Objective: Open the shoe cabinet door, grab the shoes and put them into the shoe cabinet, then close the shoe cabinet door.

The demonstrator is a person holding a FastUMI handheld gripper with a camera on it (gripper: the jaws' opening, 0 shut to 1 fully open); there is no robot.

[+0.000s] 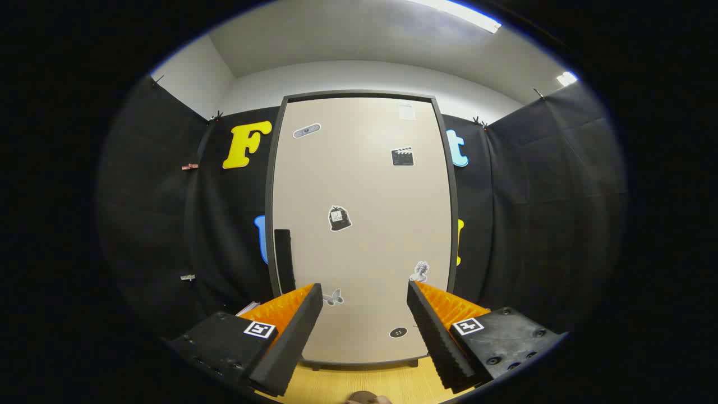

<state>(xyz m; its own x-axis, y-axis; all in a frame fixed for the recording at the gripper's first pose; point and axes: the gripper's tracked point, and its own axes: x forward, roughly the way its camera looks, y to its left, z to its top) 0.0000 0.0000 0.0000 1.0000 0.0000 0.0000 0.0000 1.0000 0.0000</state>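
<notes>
So in the gripper view you're facing the tall beige shoe cabinet door [362, 224], and it's sitting fully closed inside its dark grey frame, so by my read you're right at the start: nothing opened, no shoes loaded, closing still way off. Your gripper [364, 306] is hanging wide open with nothing between the ridged fingers, pointing at the lower part of the door and seemingly a bit short of it. The black vertical bar handle [283, 259] is sitting on the door's left edge, just beyond your left finger. The door panel is looking smooth and matte, dotted with small flat stickers. The cabinet is standing on a light wooden floor [359, 384]. I'm not spotting any shoes here.
</notes>
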